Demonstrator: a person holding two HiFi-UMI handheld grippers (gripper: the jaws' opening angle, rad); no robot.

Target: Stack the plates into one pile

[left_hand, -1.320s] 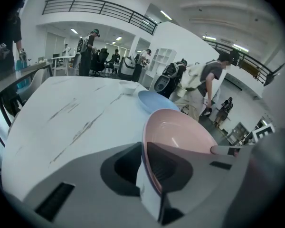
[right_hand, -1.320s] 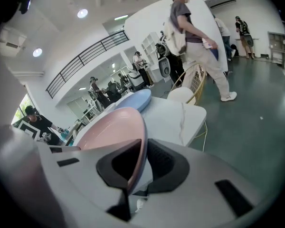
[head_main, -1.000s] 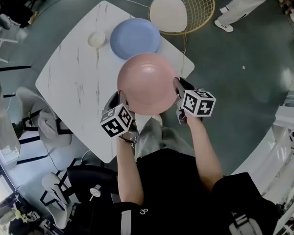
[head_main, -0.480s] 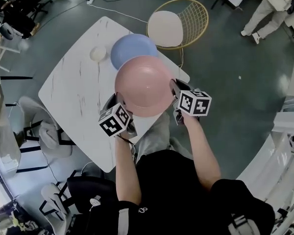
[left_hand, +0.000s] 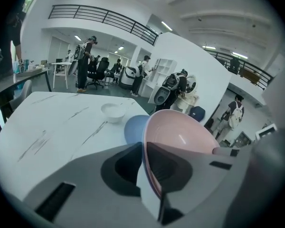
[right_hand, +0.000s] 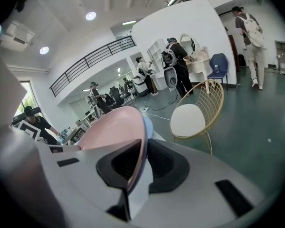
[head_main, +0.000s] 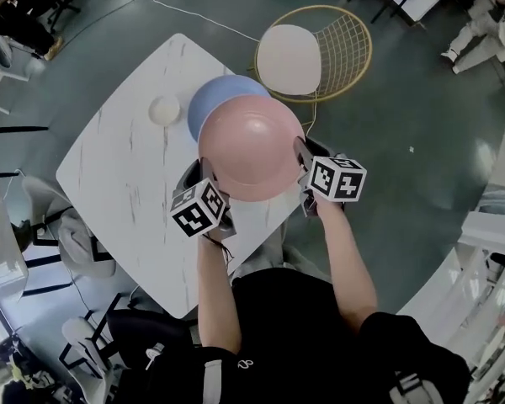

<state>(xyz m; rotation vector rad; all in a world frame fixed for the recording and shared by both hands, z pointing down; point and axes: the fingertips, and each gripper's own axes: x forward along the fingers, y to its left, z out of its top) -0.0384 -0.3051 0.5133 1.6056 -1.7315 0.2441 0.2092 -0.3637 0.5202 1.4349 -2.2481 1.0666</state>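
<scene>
The white marble table [head_main: 126, 167] fills the left of my head view, with one corner running under my arms. Next in size is the pink plate [head_main: 251, 146], which I hold in the air over the table's near right part; it is clear of the tabletop and looks roughly level from above. Beyond it lies the blue plate [head_main: 209, 98], flat on the table towards the far edge. From my head the pink rim already covers the blue plate's near right portion, so the target sits ahead of my load and a little to the left.

The left gripper [head_main: 205, 178] has its jaws pinched onto the pink plate's near left rim; in its own view the rim runs straight between the two pads, with the blue plate showing just past it on the table. The right gripper [head_main: 304, 156] is clamped on the opposite rim in the same way, the edge held tight between its pads. The line between my two grips runs across the plate from left to right, and the left grip is the nearer one to the blue plate.

I judge the coming move to be a carry forward and leftward until pink is centred over blue, then straight down. The small white dish [head_main: 164, 109] stands just left of the blue plate; I would keep the left gripper clear of it.
</scene>
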